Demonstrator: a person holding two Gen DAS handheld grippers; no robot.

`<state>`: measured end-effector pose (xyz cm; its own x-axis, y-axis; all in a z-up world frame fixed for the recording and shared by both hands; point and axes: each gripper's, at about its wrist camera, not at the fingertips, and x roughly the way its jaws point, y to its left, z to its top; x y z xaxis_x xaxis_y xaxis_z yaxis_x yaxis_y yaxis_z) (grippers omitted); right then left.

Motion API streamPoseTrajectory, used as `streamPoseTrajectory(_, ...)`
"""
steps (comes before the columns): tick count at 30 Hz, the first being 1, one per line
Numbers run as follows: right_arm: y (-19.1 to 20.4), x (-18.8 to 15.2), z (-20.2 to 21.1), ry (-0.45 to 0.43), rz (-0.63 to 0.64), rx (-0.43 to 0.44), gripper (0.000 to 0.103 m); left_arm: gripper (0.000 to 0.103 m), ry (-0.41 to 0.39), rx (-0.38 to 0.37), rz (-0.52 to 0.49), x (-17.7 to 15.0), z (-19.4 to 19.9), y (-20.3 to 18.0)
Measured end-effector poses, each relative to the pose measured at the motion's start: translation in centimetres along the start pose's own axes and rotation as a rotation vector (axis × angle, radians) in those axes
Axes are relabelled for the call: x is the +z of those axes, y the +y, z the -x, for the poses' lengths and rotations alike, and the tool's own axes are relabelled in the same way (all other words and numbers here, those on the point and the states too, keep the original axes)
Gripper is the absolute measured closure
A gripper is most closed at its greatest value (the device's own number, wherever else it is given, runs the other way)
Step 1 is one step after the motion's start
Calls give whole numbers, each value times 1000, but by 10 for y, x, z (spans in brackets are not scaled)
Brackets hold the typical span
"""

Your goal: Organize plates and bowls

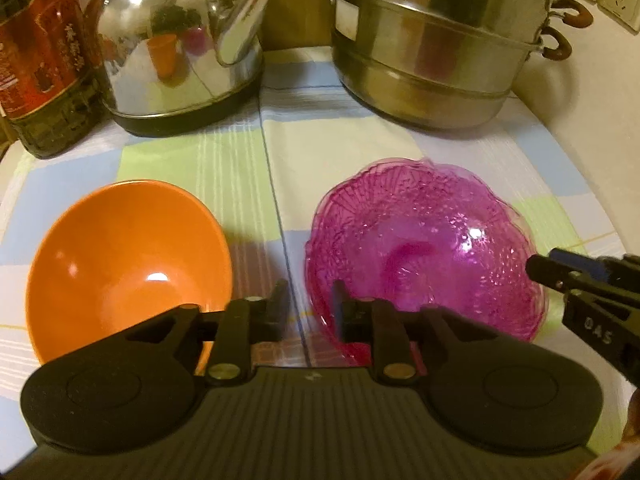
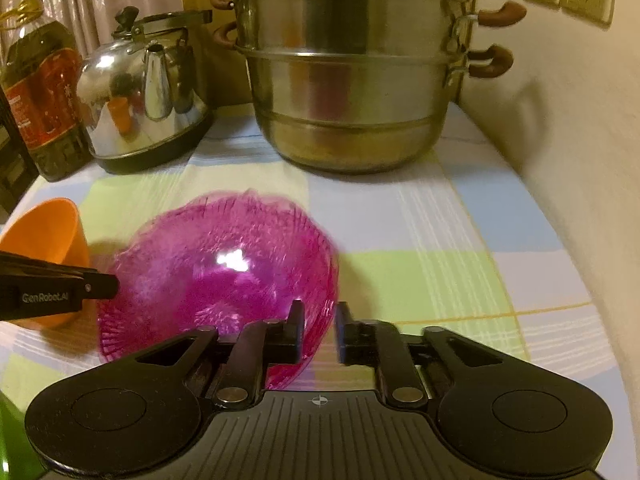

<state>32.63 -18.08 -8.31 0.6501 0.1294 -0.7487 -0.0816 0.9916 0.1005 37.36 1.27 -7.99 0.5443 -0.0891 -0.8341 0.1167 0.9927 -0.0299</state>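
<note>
I'm seeing the crinkled translucent magenta bowl [image 2: 218,276] sitting beside the glossy orange bowl [image 1: 128,260]; my left tongs [image 1: 310,300] and right tongs [image 2: 320,322] are both hanging slightly parted, gripping nothing.

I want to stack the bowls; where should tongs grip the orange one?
Grip the orange bowl by its thin rim on the near side, one finger inside and one outside. It sits upright and open, too wide to span, and the pink glass bowl crowds its right side.

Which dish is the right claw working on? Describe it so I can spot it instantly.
Find the big steel steamer pot at the back of the checked tablecloth. In front of it sit two bowls. It is the see-through pink bowl with a wavy rim, not the plain orange bowl beside it.
</note>
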Motion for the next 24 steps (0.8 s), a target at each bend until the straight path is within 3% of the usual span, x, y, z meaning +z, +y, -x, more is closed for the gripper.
streamPoseTrajectory(2,-4,1,5,-26,-19,24,69,80,-32,0,14,-1,7,3)
streamPoseTrajectory(13,-36,0,58,-105,-197,45,67,76,-153,-51,113,-27,89,9)
streamPoseTrajectory(24,-17,-54,153,-71,-218,57,67,73,-189,-88,173,-105,173,-5)
